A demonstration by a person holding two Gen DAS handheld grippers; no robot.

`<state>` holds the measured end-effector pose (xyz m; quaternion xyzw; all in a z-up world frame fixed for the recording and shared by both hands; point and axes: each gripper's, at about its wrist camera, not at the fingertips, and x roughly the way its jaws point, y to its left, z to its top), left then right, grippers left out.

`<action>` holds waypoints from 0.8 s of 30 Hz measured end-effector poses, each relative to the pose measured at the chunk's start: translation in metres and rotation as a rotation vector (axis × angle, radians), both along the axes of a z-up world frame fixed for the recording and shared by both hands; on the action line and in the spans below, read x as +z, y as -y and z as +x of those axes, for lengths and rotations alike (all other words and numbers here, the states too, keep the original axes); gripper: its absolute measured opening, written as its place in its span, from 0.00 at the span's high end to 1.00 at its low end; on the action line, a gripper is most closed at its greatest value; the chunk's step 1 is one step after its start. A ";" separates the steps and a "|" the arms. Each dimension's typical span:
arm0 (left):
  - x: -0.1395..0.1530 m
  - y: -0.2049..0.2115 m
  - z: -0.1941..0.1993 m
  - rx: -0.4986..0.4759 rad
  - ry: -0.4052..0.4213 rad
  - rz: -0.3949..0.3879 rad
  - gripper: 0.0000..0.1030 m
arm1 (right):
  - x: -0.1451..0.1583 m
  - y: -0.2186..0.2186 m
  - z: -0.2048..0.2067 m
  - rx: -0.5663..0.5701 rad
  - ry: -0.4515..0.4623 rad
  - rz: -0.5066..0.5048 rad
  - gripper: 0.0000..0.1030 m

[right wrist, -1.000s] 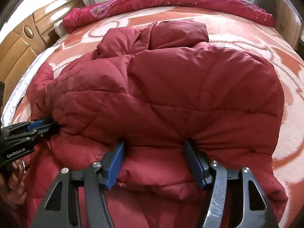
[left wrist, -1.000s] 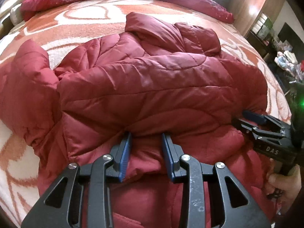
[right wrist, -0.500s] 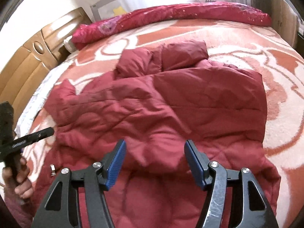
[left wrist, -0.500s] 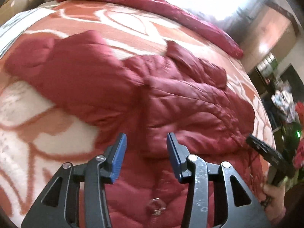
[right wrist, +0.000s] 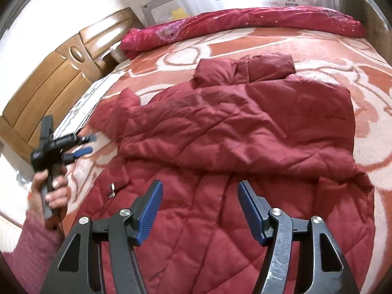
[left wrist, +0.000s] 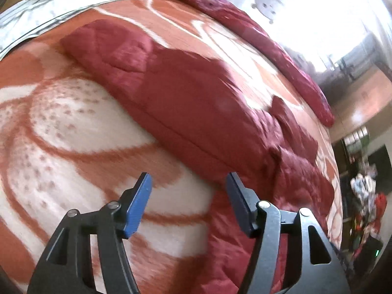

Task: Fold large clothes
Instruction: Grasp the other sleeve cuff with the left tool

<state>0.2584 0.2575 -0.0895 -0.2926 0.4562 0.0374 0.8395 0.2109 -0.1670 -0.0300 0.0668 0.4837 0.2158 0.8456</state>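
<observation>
Red quilted jacket [right wrist: 245, 132] lies spread on the bed's orange-and-white blanket [right wrist: 362, 73], lower part folded up over its body, hood [right wrist: 245, 71] at the far end, one sleeve [left wrist: 137, 56] stretched out to the left. Left gripper [left wrist: 188, 183] hangs over the blanket just left of the jacket, jaws opening, nothing btwn them. Right gripper [right wrist: 199, 196] hovers above the jacket's near part, jaws apart, no cloth pinched. Rolled red quilt [right wrist: 245, 24] along the far edge; wooden headboard [right wrist: 49, 80] far left.
</observation>
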 end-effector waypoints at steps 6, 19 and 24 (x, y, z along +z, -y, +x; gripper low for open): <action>-0.006 -0.046 0.017 0.087 0.019 -0.022 0.32 | -0.002 -0.003 -0.020 0.021 -0.029 0.003 0.37; -0.045 -0.117 0.058 0.223 0.007 -0.081 0.32 | 0.012 -0.011 -0.025 0.033 -0.039 0.051 0.37; -0.066 -0.142 0.074 0.287 0.019 -0.190 0.31 | 0.017 -0.017 -0.028 0.050 -0.035 0.060 0.37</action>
